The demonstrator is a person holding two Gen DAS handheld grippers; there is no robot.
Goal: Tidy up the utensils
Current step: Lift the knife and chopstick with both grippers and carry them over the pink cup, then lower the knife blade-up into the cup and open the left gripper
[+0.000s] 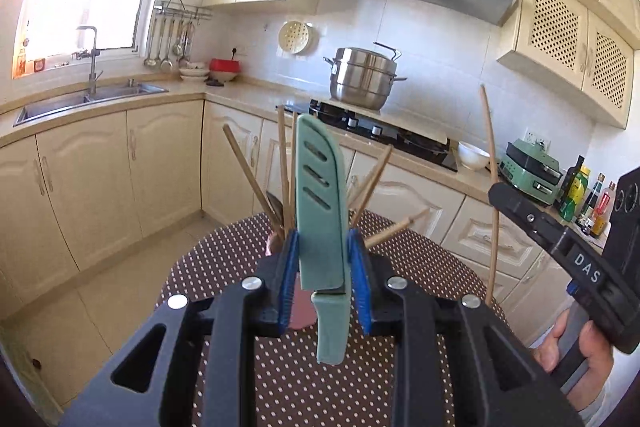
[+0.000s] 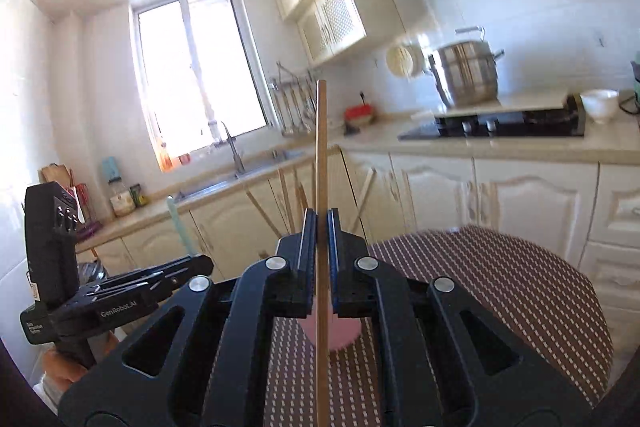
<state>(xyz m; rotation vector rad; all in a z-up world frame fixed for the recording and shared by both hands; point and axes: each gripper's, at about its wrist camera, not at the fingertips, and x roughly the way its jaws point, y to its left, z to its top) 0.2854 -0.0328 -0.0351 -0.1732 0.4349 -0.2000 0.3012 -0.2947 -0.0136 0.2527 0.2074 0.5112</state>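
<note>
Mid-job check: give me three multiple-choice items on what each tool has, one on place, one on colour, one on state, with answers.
1. Where does the steel pot stand?
A. in the sink
B. on the stove
C. on the table

2. What colour is the knife in the left tool?
A. green
B. red
C. black

3. How is the right tool?
A. wide open, empty
B. shut on a chopstick
C. shut on a spoon

Answers:
1 B, the pot sits at the back of the black stove.
2 A, sheath and handle are pale green.
3 B, its pads pinch one upright chopstick.
</note>
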